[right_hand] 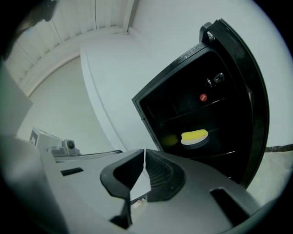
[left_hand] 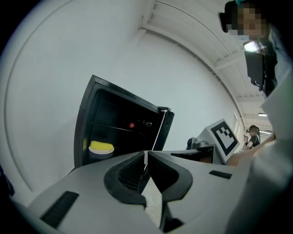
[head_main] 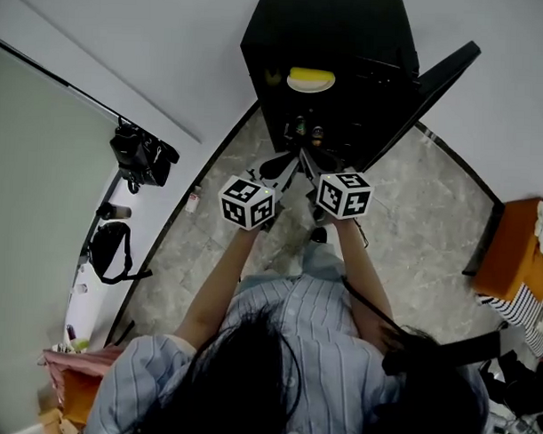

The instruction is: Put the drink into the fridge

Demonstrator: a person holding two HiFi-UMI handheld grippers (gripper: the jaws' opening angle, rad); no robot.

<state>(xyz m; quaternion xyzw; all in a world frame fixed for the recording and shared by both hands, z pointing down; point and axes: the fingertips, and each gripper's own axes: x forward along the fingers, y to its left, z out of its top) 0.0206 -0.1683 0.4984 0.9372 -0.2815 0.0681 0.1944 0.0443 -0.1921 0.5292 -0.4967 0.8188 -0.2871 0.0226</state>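
Observation:
A black fridge (head_main: 326,44) stands open in front of me, its door (head_main: 427,92) swung out to the right. On a middle shelf a bowl holds something yellow (head_main: 310,79) (left_hand: 101,147) (right_hand: 194,136). Small bottles (head_main: 308,131), one with a red cap (left_hand: 132,124) (right_hand: 203,96), stand on another shelf inside. My left gripper (head_main: 282,165) (left_hand: 145,157) and right gripper (head_main: 311,164) (right_hand: 144,155) are held side by side just short of the fridge opening. Both are shut, with nothing between the jaws.
A camera on a stand (head_main: 142,154) and a black bag (head_main: 110,246) sit along the left wall. A small bottle (head_main: 194,200) lies on the marbled floor near the baseboard. An orange box (head_main: 519,247) stands at the right.

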